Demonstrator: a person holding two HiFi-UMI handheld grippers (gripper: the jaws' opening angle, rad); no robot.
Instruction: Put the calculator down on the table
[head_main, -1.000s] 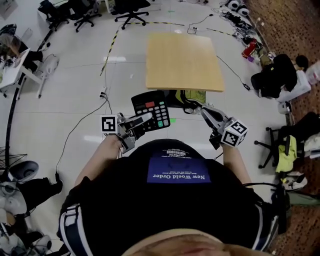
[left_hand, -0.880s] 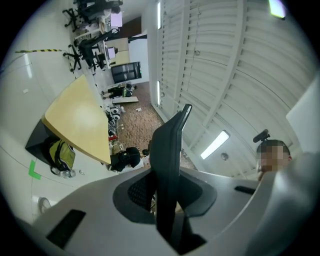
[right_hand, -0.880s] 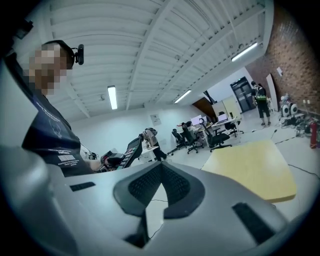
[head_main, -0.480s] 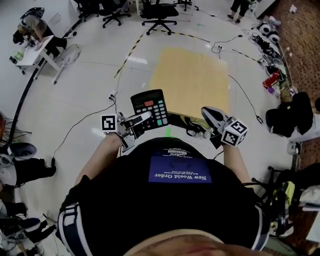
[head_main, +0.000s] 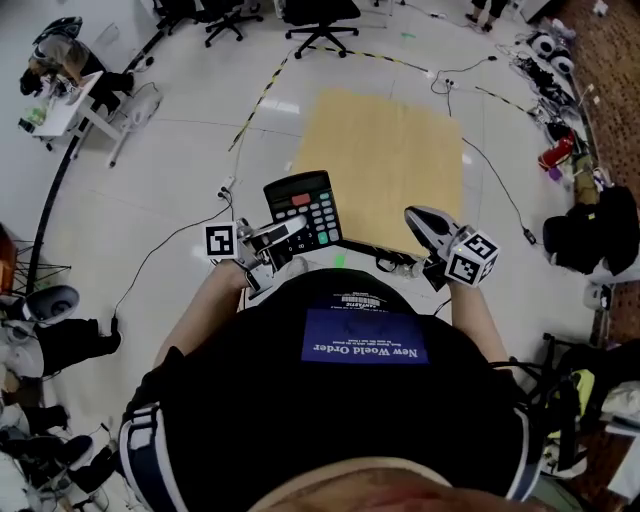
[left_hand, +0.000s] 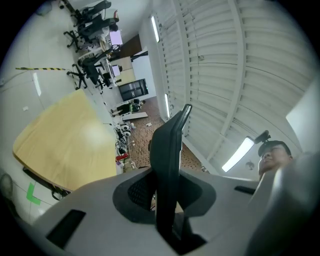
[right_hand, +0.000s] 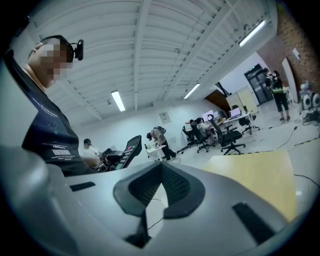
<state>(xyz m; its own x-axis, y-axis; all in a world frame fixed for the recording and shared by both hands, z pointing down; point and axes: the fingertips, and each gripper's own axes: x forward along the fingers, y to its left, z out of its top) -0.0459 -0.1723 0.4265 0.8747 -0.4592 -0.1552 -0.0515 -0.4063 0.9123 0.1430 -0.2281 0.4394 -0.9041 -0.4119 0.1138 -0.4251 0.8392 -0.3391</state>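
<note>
Table (head_main: 385, 160) drawn nearer; left claw (head_main: 292, 229) clamps black calculator (head_main: 303, 203), red and green keys; right claw (head_main: 417, 216) closed, empty.

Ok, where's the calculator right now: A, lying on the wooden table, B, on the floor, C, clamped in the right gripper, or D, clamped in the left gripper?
D: the left gripper is shut on the calculator, holding it in the air; the right gripper is empty.

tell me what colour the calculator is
The calculator is black, with a red key and some green ones; clearest in the head view.
</note>
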